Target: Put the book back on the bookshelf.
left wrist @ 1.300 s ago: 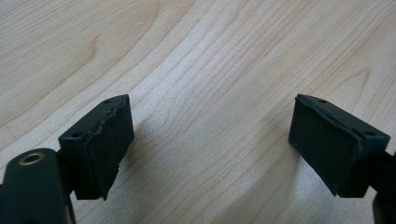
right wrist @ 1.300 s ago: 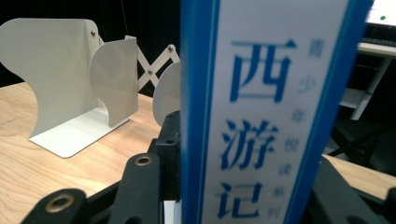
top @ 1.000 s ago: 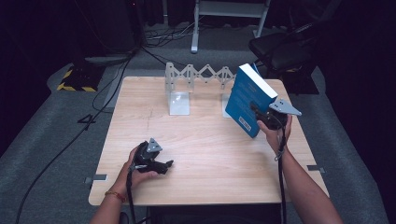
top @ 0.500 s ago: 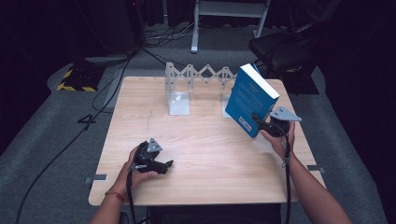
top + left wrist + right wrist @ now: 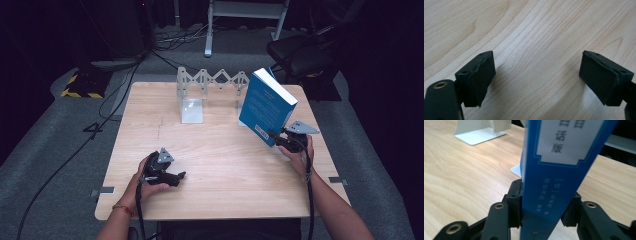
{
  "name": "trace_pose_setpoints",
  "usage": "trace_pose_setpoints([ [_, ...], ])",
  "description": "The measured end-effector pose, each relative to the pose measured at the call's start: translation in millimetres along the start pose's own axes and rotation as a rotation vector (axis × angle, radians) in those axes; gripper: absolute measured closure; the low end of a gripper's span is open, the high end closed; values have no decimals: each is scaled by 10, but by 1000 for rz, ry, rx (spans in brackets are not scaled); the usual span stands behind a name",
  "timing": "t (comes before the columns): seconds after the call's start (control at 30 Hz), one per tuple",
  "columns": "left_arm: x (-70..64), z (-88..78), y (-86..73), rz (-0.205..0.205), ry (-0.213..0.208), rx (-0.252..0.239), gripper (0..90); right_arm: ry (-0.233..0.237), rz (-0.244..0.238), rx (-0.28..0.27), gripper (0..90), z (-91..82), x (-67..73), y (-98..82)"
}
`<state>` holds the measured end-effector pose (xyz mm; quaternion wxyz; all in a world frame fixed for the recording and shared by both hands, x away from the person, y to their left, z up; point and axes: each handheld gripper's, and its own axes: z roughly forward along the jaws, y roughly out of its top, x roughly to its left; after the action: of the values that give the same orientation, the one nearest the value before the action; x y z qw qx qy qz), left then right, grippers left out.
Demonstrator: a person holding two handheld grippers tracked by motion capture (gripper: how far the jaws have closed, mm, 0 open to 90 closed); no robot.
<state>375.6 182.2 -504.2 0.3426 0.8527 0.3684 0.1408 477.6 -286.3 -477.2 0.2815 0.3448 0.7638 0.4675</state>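
Since the earlier frame the right gripper (image 5: 278,138) has sunk a little, carrying the thick blue paperback book (image 5: 266,107) lower; its jaws have just been closing and now clamp the book's spine (image 5: 549,195) from both sides, so the book looks about to be set down. Nearest the person, the left gripper (image 5: 176,177) rests on the pale wooden table (image 5: 220,165) with its jaws spread wide around nothing. Farther off, the book tilts near the table's right side. Beyond it stands the white folding metal book rack (image 5: 200,95), its slots holding no book yet.
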Motion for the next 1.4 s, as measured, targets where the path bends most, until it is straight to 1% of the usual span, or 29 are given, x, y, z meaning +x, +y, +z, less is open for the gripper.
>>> trace_pose_setpoints([
  [0.03, 2, -2, 1, 4, 6, 0, 139, -5, 9, -1, 609, 13, 5, 5],
  [0.13, 2, 1, 4, 3, 3, 2, 137, -35, 31, -2, 615, 89, 41, 41],
  [0.17, 1, 7, 5, -1, -6, 1, 136, -47, 33, -1, 616, 116, 56, 55],
  [0.23, 0, 8, 6, -2, -7, 1, 135, -67, 42, -3, 617, 177, 96, 86],
  [0.27, 1, 9, 7, -1, -7, 1, 135, -67, 42, -3, 617, 177, 96, 86],
  [0.33, -1, 12, 8, -3, -5, -1, 134, -78, 56, -3, 617, 231, 133, 120],
  [0.4, -1, 12, 8, -2, -5, -2, 134, -102, 75, 1, 618, 303, 165, 163],
  [0.47, -2, 12, 8, -2, -4, -2, 134, -104, 79, 1, 618, 317, 164, 171],
  [0.6, 1, 12, 10, -1, -8, 1, 134, -131, 110, 11, 618, 383, 180, 217],
  [0.7, 1, 13, 11, -1, -8, 1, 134, -133, 117, 18, 617, 420, 170, 244],
  [0.73, 1, 12, 12, -1, -8, 2, 134, -127, 125, 20, 616, 436, 155, 252],
  [0.83, -1, 14, 10, -1, -7, -1, 134, -122, 123, 30, 613, 445, 137, 268],
  [0.87, -1, 14, 10, -1, -7, -1, 134, -105, 120, 38, 609, 438, 113, 269],
  [0.93, -1, 14, 10, -1, -7, -1, 134, -89, 108, 43, 606, 428, 89, 264],
  [0.97, -1, 14, 10, -1, -6, -1, 134, -89, 108, 43, 606, 428, 89, 264],
  [1.0, -1, 14, 10, -1, -7, -1, 134, -73, 105, 42, 605, 419, 71, 257],
  [1.07, -1, 14, 10, -1, -6, -1, 134, -72, 106, 43, 603, 416, 72, 256],
  [1.13, -1, 14, 10, -1, -6, -1, 134, -60, 109, 48, 595, 407, 67, 259],
  [1.17, -1, 14, 10, -1, -6, -1, 134, -56, 112, 52, 585, 399, 63, 260],
  [1.23, -1, 14, 10, -1, -7, -1, 134, -23, 111, 73, 551, 387, 32, 258],
  [1.27, -1, 14, 10, -1, -7, -1, 134, -8, 106, 103, 519, 375, 4, 252],
  [1.37, -1, 14, 10, -1, -6, -1, 134, 14, 121, 114, 475, 317, -46, 252],
  [1.4, -1, 14, 10, -1, -7, -1, 134, 9, 112, 113, 461, 292, -52, 262],
])
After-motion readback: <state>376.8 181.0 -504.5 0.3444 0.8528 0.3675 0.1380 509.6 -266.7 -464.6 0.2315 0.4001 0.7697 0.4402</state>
